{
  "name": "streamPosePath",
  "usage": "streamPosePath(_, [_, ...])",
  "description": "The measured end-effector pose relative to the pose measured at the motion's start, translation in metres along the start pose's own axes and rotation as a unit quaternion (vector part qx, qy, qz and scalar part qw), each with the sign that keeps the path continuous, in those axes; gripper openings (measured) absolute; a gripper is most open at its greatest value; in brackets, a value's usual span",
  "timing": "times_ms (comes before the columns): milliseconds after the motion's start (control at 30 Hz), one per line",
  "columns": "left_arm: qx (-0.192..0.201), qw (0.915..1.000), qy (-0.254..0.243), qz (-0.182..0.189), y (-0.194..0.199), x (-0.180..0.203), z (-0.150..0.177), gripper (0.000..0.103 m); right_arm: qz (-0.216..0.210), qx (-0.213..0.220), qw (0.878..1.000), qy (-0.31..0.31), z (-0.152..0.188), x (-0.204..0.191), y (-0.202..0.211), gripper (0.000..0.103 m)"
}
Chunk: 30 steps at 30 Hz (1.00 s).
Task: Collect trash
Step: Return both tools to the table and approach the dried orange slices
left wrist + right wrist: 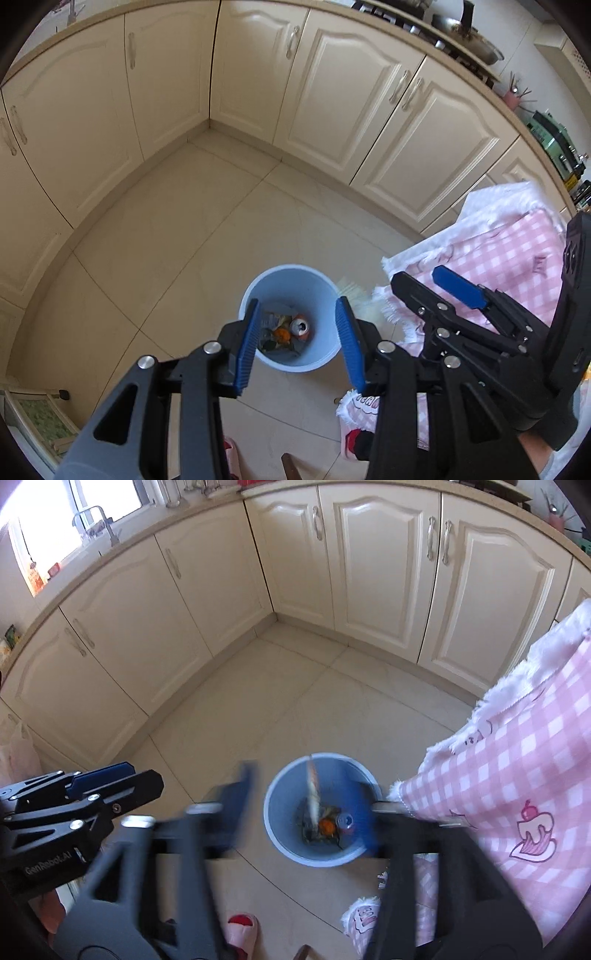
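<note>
Right wrist view: the right gripper (306,808) has its fingers spread above the blue bin (280,834) at lower centre, a blurred strip (314,794) between them. Left gripper (297,339) fingers likewise spread, pinching nothing.

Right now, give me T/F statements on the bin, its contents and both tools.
1. The blue bin stands on the floor. True.
2. The bin is empty. False: a can and orange scrap lie inside.
3. The left tool clamps the can. False: it is open, above the bin.
4. The right tool is open over the bin. True.
5. The checked cloth is green. False: pink and white.
</note>
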<state>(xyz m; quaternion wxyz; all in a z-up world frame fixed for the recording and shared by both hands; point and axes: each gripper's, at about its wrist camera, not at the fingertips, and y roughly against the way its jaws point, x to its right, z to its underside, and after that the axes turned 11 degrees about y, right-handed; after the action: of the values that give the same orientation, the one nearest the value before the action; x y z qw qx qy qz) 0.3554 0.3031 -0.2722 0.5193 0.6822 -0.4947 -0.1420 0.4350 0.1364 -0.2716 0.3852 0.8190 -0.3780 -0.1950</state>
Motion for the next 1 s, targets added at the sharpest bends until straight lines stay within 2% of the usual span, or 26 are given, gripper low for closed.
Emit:
streamPosePath(100, [0.011, 0.9999, -0.002, 0.005, 0.019, 0.003, 0.001, 0.041, 0.001, 0.008, 1.000, 0.000, -0.002, -0.004, 0.016, 0.057])
streamPosePath(267, [0.045, 0.9989, -0.008, 0.015, 0.066, 0.011, 0.007, 0.041, 0.006, 0.044, 0.999, 0.001, 0.000, -0.012, 0.066, 0.057])
streamPosePath(367, [0.072, 0.9969, -0.018, 0.026, 0.101, 0.020, 0.014, 0.051, 0.009, 0.072, 0.997, 0.007, 0.001, -0.020, 0.104, 0.057])
streamPosePath(633, [0.145, 0.9855, -0.058, 0.066, 0.195, 0.058, 0.049, 0.061, 0.047, 0.153, 0.987, 0.020, 0.021, -0.024, 0.220, 0.057])
streamPosePath(833, [0.157, 0.9779, -0.104, 0.092, 0.222, 0.106, 0.081, 0.066, 0.084, 0.168, 0.982, -0.009, 0.065, 0.011, 0.280, 0.057])
streamPosePath(1000, [0.129, 0.9748, -0.140, 0.117, 0.214, 0.150, 0.106, 0.068, 0.138, 0.163, 0.976, -0.035, 0.107, 0.049, 0.307, 0.059])
